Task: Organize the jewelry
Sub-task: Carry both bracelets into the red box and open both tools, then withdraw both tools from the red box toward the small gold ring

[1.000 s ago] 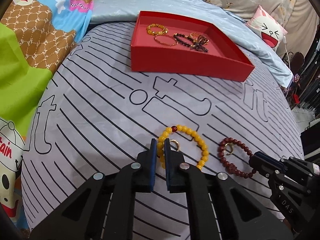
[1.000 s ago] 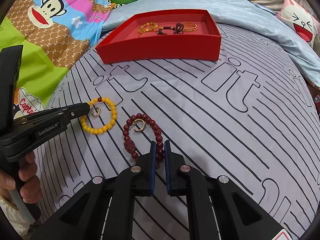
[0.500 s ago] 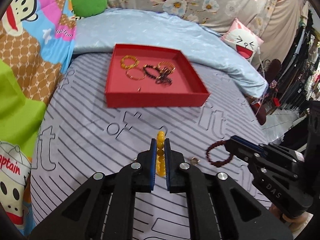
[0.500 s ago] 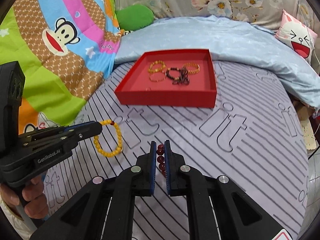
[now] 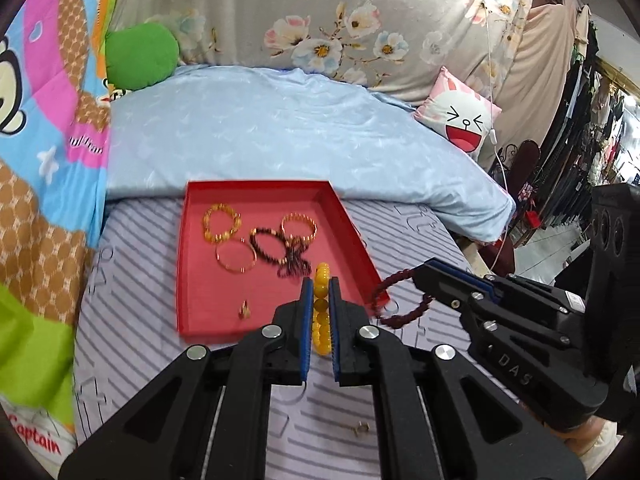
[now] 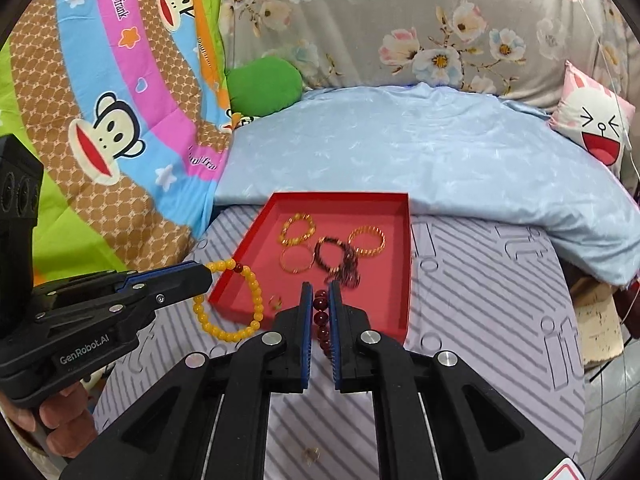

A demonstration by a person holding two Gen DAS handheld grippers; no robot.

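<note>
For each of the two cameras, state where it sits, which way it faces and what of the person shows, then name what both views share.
Left wrist view: sits on the left claw, facing forward over the striped grey bedsheet toward the red rectangular tray; it grips a yellow beaded bracelet. The right claw shows; no clear skin.
Right wrist view: sits on the right claw, facing the same tray, gripping a dark red beaded bracelet; the person's left hand shows.
Shared: tray, bedsheet, both bracelets, both claws.
</note>
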